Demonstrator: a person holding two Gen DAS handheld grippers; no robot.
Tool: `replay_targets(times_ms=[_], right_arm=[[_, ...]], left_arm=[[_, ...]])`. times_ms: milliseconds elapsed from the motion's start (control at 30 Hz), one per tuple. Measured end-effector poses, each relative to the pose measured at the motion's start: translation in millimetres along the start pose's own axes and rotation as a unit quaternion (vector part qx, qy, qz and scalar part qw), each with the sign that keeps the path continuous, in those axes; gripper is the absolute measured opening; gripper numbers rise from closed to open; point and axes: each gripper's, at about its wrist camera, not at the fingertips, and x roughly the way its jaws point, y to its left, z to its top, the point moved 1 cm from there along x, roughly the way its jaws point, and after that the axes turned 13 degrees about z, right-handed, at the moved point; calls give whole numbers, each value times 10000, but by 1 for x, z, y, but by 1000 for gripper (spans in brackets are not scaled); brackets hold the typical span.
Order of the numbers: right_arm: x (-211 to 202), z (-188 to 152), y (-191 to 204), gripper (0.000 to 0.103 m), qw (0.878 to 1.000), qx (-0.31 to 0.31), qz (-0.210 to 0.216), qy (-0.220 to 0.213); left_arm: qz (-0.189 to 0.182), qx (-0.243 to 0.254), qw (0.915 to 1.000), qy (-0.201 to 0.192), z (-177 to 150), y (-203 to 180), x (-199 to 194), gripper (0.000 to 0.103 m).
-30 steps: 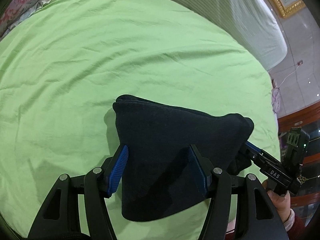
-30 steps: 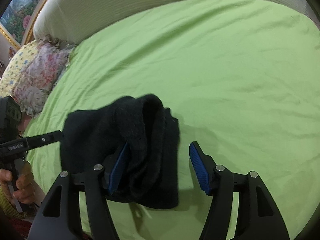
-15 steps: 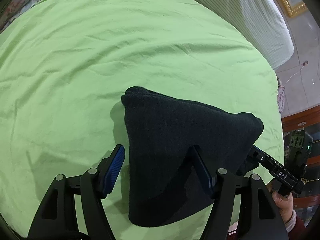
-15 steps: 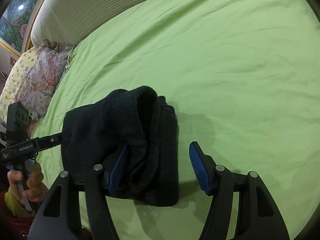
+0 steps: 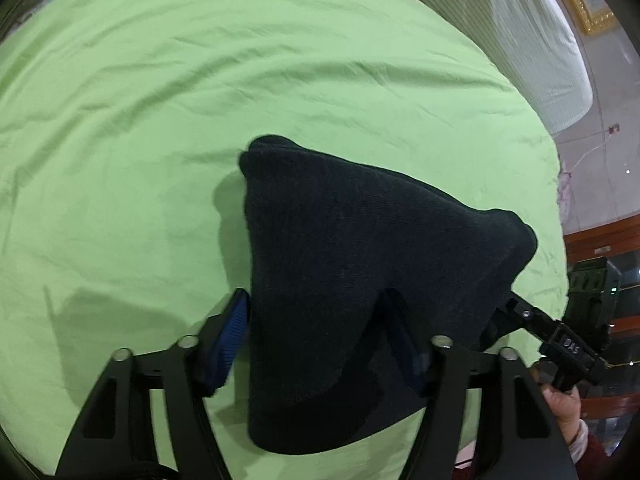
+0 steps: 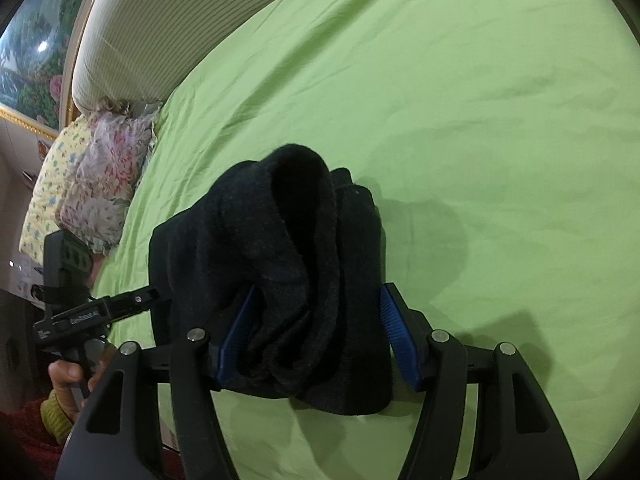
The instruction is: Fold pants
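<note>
Pants: the dark, folded pants (image 5: 360, 280) lie bunched on the green bed sheet (image 5: 160, 120), near its front edge, between your two tools; their layers merge into one black mass, so you cannot count the folds.

Pants, right view: a rolled loop of fabric (image 6: 304, 216) stands up at the top; its inside is too dark to read.

Left tongs (image 5: 316, 344): your blue pads stand spread, the left pad (image 5: 230, 340) just beside the cloth edge; the right pad is mostly covered by fabric draped over it, so whether it touches is hard to tell.

Right tongs (image 6: 316, 332): spread wide with the bundle between the pads (image 6: 396, 332); the cloth fills the gap, and you cannot tell whether either pad presses it.

Other tool seen across: from the left view your right tool's tip is buried under the pants' corner; from the right view the left tool's tip vanishes behind the cloth.

Hands: only knuckles of your right hand (image 5: 564, 404) and left hand (image 6: 68, 376) show, cut by the frame.

Surroundings: floral pillows (image 6: 96, 184) and striped headboard (image 6: 180, 28) beyond.
</note>
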Motion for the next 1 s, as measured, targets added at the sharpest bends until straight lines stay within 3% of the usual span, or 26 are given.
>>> replay_targets(times_ms=[100,267,367,667,1000], right_arm=[[2,-1,6,59,9999,-118,-6,31],[1,-1,15,48,9995,-309,-58,25],[-3,1,21,44,9993,-377,-32,19],[-10,14,41,40,9982,-573,172,-1],[26,65,90,40,9926,-1131,432,13]], left_arm=[[0,96,9999,-61,0,-4,0,56],[-70,213,9995,-211,-2,-12,-5,34],[13,316,9990,-311,-3,-17,-10,30],[-208,182,9980,-566,4,-11,-38,26],[-7,-194,9932,-1147,43,21,-73,26]])
